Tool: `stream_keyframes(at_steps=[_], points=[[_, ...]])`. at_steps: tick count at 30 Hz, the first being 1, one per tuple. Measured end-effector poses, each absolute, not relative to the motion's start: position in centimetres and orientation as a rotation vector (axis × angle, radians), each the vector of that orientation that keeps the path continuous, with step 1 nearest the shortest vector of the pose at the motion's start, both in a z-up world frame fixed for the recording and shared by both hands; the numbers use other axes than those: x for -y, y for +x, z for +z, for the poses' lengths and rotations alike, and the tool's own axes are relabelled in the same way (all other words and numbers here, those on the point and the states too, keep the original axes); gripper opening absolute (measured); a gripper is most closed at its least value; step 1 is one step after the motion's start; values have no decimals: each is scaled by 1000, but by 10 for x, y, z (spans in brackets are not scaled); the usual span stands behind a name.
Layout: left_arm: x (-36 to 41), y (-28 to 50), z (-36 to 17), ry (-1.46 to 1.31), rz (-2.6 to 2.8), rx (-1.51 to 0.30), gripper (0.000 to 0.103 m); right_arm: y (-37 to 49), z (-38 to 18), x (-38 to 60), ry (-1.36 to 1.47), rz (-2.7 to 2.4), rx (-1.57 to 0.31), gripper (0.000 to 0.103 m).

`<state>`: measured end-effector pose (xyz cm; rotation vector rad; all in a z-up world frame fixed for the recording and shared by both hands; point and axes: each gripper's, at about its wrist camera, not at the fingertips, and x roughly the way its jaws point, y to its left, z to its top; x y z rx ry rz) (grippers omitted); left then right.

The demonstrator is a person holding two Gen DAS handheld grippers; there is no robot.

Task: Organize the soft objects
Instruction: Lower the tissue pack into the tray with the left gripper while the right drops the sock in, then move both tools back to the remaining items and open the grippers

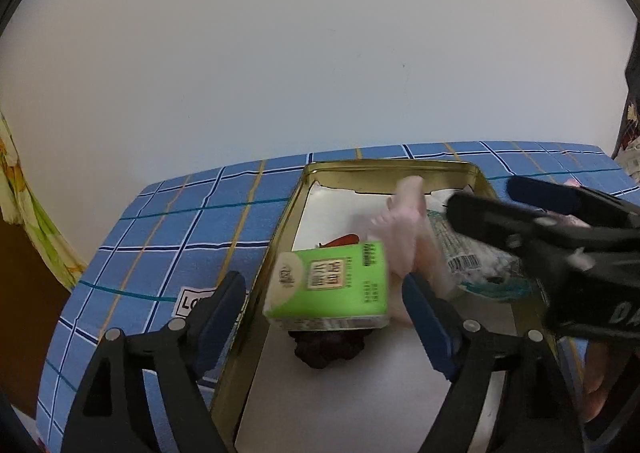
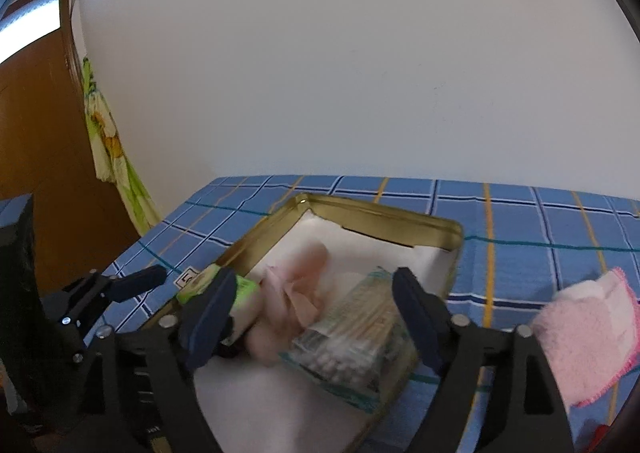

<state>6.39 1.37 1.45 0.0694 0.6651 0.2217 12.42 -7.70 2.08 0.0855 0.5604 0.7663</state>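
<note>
Both grippers, left gripper (image 1: 324, 309) and right gripper (image 2: 308, 317), stand wide, apparently gripping nothing, over the tin (image 2: 384, 213); packing continues. Next, probably the pink towel (image 2: 588, 329).

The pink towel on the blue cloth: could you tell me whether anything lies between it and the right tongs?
Nothing visible does; the pink towel lies on the cloth just right of the open right tongs.

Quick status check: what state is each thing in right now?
Gold metal tin: lidless, partly filled.
Green tissue pack: inside the tin, tilted.
Clear cotton-swab bag: inside the tin.
Pink towel: outside, on the blue checked cloth.
Left gripper: open.
Right gripper: open.
</note>
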Motion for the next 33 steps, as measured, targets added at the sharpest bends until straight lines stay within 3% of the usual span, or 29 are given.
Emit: stream_keyframes(at_steps=[9,21,33], points=[[2,50,26,32,205,-642,83,100,28,132,110,741,-542,94],[93,30,21,-31,4,-626,83,67,-1,270,16,446,-604,100],[141,45,6,8,-47,-676,83,80,-35,279,-108,426,-749,103]])
